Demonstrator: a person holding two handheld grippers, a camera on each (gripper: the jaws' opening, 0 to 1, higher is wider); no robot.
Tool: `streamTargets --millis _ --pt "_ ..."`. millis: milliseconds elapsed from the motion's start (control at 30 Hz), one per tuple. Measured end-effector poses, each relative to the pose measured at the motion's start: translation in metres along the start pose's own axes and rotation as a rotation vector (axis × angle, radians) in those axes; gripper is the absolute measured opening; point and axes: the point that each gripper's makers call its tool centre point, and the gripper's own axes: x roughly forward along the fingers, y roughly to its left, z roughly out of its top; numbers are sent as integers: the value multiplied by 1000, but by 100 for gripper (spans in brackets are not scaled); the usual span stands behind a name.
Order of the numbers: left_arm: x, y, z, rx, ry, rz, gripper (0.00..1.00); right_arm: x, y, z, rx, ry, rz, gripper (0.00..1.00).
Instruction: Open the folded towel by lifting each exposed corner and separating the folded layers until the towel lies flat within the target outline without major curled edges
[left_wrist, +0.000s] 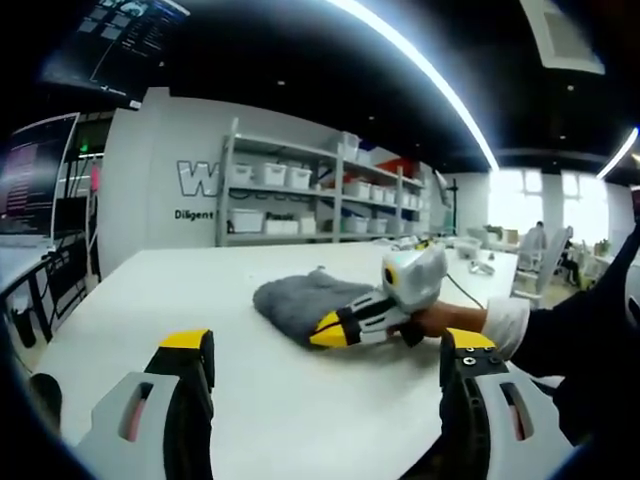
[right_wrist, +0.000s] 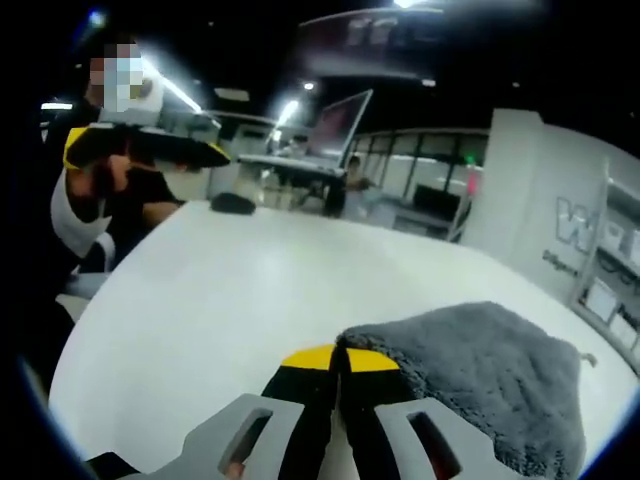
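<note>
Right hand-held gripper (right_wrist: 337, 362) clenched at grey towel (right_wrist: 480, 375) edge, left hand-held gripper (left_wrist: 325, 355) released, wall lettering (left_wrist: 196, 214) "Diligent"

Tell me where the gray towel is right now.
The gray towel lies bunched on the white table, mid-table in the left gripper view, with the right gripper closed at its near edge and the left gripper held back from it.

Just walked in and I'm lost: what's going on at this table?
A person is working a grey towel on a white table with two tools. The right hand-held gripper is shut on the towel's near edge. The left hand-held gripper is open, held back from it. The towel is still bunched, not flat.
</note>
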Motion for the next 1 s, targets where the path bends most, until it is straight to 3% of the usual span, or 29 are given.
streamTargets --millis 733,1000 --pt "-1 4 -1 12 5 12 91 -1 1 -9 -55 34 7 0" --pt "-7 14 2 23 -4 33 88 -8 4 -6 -36 10 30 10"
